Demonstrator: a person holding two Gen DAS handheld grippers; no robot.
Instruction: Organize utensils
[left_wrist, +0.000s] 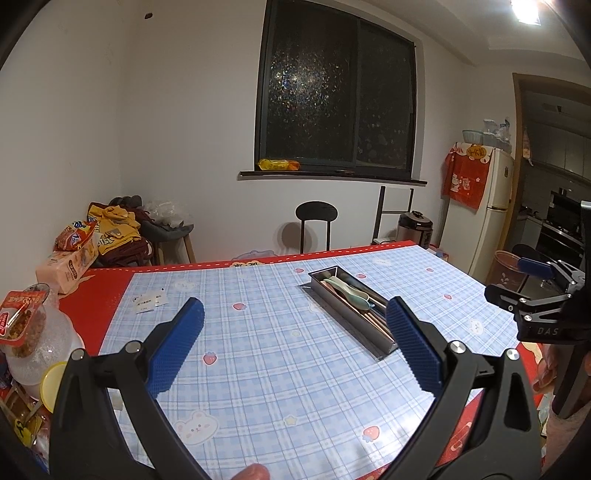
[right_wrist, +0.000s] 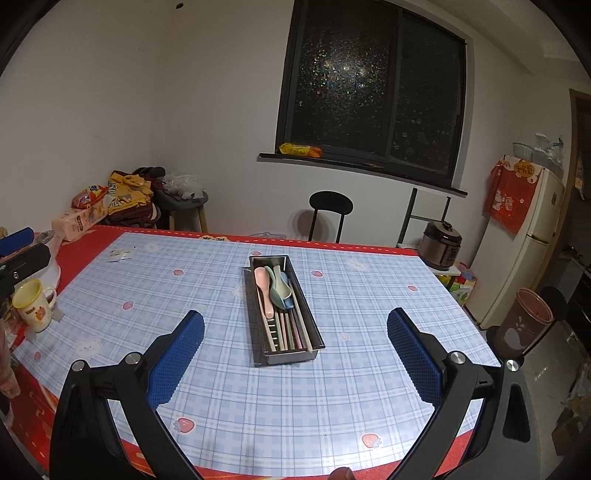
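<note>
Utensils lie gathered in the metal tray, which stands near the middle of the table on the blue checked cloth. Inside it, a pink spoon, a green spoon and a blue spoon occupy the far half, their bowls overlapping; the chopsticks run lengthwise along the near half, roughly parallel to the tray walls. How many chopsticks there are is hard to tell from these views.

No loose utensil shows on the cloth around the tray in either wrist view. Judged from this layout, the sorting appears complete or nearly so; any remaining work would be minor straightening of the spoons, which lie stacked rather than side by side.

The right gripper hovers above the near edge of the table, jaws spread wide, holding nothing, with the tray just ahead between its fingers. The left gripper is likewise spread wide and empty, with the tray ahead and to its right.

Further out, a mug stands at the left edge of the table, and small paper packets lie on the cloth well apart from the tray
</note>
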